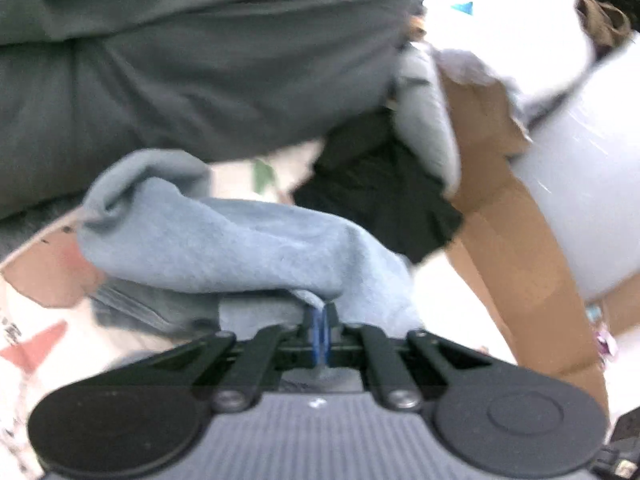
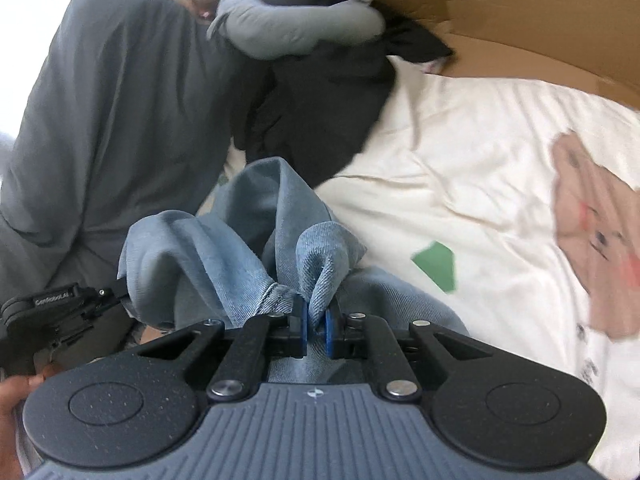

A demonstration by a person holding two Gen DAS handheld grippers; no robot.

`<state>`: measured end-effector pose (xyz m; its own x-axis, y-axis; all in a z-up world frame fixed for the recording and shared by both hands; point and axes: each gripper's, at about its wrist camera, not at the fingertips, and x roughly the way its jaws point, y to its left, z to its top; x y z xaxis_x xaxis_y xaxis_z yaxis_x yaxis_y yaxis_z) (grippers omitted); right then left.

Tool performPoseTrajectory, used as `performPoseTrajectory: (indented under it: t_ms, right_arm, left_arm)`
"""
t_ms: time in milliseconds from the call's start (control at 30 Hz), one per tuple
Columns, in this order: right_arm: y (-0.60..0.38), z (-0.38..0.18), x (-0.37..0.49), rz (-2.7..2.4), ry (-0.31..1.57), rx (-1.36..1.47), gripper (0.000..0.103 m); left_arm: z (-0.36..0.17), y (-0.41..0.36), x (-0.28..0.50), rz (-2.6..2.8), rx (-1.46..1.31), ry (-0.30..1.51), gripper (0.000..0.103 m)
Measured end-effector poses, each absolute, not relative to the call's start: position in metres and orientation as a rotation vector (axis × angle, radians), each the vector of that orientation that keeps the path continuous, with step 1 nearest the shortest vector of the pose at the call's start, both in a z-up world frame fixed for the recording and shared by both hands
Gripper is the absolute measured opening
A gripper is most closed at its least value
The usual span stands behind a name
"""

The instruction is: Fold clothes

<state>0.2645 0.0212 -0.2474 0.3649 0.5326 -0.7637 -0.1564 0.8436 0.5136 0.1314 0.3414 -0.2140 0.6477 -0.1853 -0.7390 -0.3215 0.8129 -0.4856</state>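
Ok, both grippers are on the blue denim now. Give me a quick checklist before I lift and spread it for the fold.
1. Left gripper shut on the blue denim garment: ok.
2. Right gripper shut on a denim fold: ok.
3. Denim flat and untwisted: not ok, bunched.
4. Bedsheet beside the denim free for laying out: ok.
5. Grey garment and black garment clear of the denim: cannot tell.
6. Which edges are held: cannot tell.

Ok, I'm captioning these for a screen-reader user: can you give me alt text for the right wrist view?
The right gripper is shut on a bunched fold of light blue denim garment. It lies on a cream bedsheet printed with a pink cartoon face, with a grey garment and black clothing behind and a cardboard box beyond.
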Motion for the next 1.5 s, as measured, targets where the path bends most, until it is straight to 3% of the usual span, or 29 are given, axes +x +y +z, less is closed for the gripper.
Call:
performPoseTrajectory:
  t_ms: [533,1100,1267,1333,1367,1433,1500]
  right_arm:
    - [-0.069,-0.217,0.195,0.287,1.043,0.499,0.000]
    - [-0.144,-0.234,0.151,0.133,1.022,0.590,0.001]
    - [-0.138,-0.239,0.157,0.168,1.014,0.574,0.010]
    - [-0.132,-0.241,0.163,0.181,1.012,0.579,0.036]
    - [-0.128,-0.242,0.167,0.196,1.013,0.573,0.041]
    - [-0.119,-0.243,0.175,0.224,1.016,0.559,0.047]
    - [-0.107,-0.243,0.183,0.250,1.020,0.533,0.048]
  left_arm:
    - [-0.158,0.224,0.129,-0.219,-0.444,0.914,0.001]
    - [-0.212,0.119,0.105,-0.461,-0.312,1.075,0.001]
    - [-0.227,0.122,0.095,-0.465,-0.329,1.107,0.003]
    - [-0.236,0.124,0.092,-0.465,-0.343,1.127,0.004]
    - [-0.237,0.128,0.089,-0.459,-0.346,1.134,0.009]
    - [-0.236,0.138,0.085,-0.448,-0.351,1.141,0.030]
    - [-0.231,0.151,0.080,-0.433,-0.347,1.129,0.057]
